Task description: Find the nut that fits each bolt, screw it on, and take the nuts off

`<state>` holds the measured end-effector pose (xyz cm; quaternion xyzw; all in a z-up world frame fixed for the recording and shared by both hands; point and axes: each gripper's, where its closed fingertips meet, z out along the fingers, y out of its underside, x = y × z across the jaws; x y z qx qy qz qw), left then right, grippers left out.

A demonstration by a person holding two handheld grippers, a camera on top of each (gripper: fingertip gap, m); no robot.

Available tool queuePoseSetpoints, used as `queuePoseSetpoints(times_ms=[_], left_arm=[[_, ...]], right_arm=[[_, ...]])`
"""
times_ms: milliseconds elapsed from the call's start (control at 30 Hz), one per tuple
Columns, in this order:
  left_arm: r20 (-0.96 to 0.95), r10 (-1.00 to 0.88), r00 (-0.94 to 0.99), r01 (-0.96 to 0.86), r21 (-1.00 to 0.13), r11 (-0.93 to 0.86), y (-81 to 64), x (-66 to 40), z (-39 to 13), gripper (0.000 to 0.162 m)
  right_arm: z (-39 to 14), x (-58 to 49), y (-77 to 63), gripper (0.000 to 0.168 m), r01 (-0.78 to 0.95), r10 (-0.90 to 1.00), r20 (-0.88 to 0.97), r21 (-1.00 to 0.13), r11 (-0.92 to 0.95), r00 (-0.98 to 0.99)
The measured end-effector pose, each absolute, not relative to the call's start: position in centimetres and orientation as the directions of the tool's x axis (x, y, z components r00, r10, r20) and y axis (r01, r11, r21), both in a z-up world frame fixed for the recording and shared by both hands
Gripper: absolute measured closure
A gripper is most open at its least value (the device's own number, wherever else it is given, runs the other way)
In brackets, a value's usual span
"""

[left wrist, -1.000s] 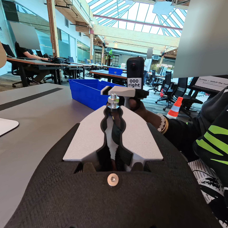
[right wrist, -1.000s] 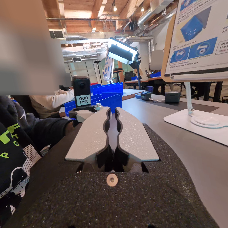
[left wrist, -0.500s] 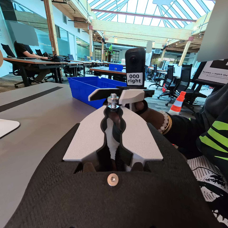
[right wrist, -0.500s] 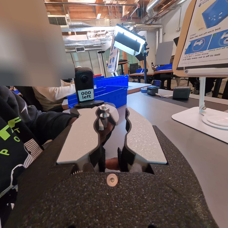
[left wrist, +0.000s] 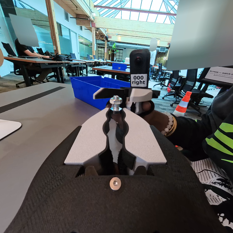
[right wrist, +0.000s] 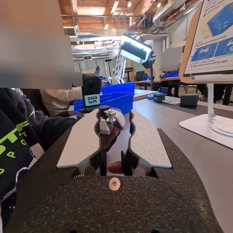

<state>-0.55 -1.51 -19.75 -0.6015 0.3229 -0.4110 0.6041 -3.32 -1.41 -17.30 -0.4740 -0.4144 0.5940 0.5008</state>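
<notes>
Our left tool (left wrist: 115,111) gripped an upright bolt (left wrist: 115,107) by its head, a hex nut (left wrist: 115,101) threaded near its top. Our right tool (right wrist: 114,117) stood wide open around the nut, holding nothing.

Skylit timber-beamed office (left wrist: 133,24), desks (left wrist: 37,61), black chairs (left wrist: 194,87)

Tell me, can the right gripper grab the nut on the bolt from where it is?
Probably yes. The right gripper is open, and the nut shows in the gap between its fingers. The left gripper pinches the bolt lower down, leaving the nut bare.
</notes>
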Motion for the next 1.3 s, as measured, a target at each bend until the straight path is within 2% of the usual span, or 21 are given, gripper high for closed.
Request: queuePoseSetpoints(times_ms=[100, 267, 333, 400, 467, 567, 733, 967, 1033, 1100, 1133, 1167, 1200, 1300], left_arm=[[0.102, -0.89, 0.445, 0.094, -0.993, -0.067, -1.7, -0.1, -20.1, 0.146], [0.098, -0.892, 0.442, 0.096, -0.994, -0.061, -1.8, -0.1, -20.0, 0.146], [0.105, -0.883, 0.458, 0.112, -0.992, -0.06, -1.4, -0.7, -19.7, 0.146], [0.111, -0.881, 0.459, 0.136, -0.989, -0.054, -1.4, -1.1, -19.3, 0.146], [0.113, -0.881, 0.46, 0.142, -0.989, -0.053, -1.4, -1.2, -19.1, 0.146], [0.104, -0.884, 0.455, 0.125, -0.991, -0.052, -1.5, -0.9, -19.3, 0.146], [0.1, -0.882, 0.461, 0.109, -0.992, -0.055, -1.5, -0.8, -19.6, 0.146], [0.092, -0.895, 0.437, 0.077, -0.995, -0.065, -1.9, 0.2, -20.4, 0.146], [0.094, -0.893, 0.44, 0.082, -0.995, -0.064, -1.8, 0.0, -20.3, 0.146], [0.104, -0.89, 0.444, 0.102, -0.993, -0.065, -1.7, -0.4, -19.9, 0.146], [0.109, -0.886, 0.45, 0.108, -0.992, -0.067, -1.5, -0.6, -19.8, 0.146], [0.105, -0.886, 0.451, 0.106, -0.992, -0.064, -1.5, -0.7, -19.8, 0.146], [0.104, -0.889, 0.446, 0.12, -0.991, -0.056, -1.6, -0.8, -19.6, 0.146], [0.114, -0.89, 0.442, 0.136, -0.989, -0.059, -1.6, -0.8, -19.3, 0.147]], right_arm=[[-17.6, -3.8, -1.5, 0.121, -0.179, 0.991, -0.13, -0.975, -0.134, -0.036], [-17.7, -3.3, -1.0, 0.126, -0.167, 0.993, -0.12, -0.979, -0.119, -0.005], [-17.3, -2.5, -0.7, 0.135, -0.193, 0.993, -0.118, -0.974, -0.116, -0.001], [-16.8, -1.5, 0.3, 0.163, -0.245, 0.99, -0.137, -0.962, -0.122, 0.043], [-16.7, -1.2, 0.6, 0.165, -0.252, 0.989, -0.139, -0.96, -0.12, 0.057], [-16.9, -1.7, 0.1, 0.161, -0.235, 0.993, -0.112, -0.967, -0.099, 0.041], [-16.9, -2.5, -1.1, 0.124, -0.227, 0.989, -0.142, -0.962, -0.149, -0.045], [-17.6, -3.3, -1.1, 0.121, -0.179, 0.993, -0.117, -0.977, -0.117, -0.01], [-17.7, -3.1, -0.9, 0.124, -0.17, 0.994, -0.105, -0.98, -0.103, 0.003], [-17.3, -2.5, -0.8, 0.134, -0.191, 0.995, -0.096, -0.977, -0.094, 0.001], [-17.1, -2.2, -0.6, 0.142, -0.204, 0.995, -0.098, -0.974, -0.094, 0.009], [-16.9, -1.9, -0.2, 0.158, -0.221, 0.994, -0.101, -0.971, -0.09, 0.039], [-16.7, -1.6, 0.3, 0.163, -0.238, 0.993, -0.098, -0.968, -0.079, 0.07], [-16.0, -1.5, -0.9, 0.161, -0.28, 0.995, -0.095, -0.955, -0.095, -0.016]])
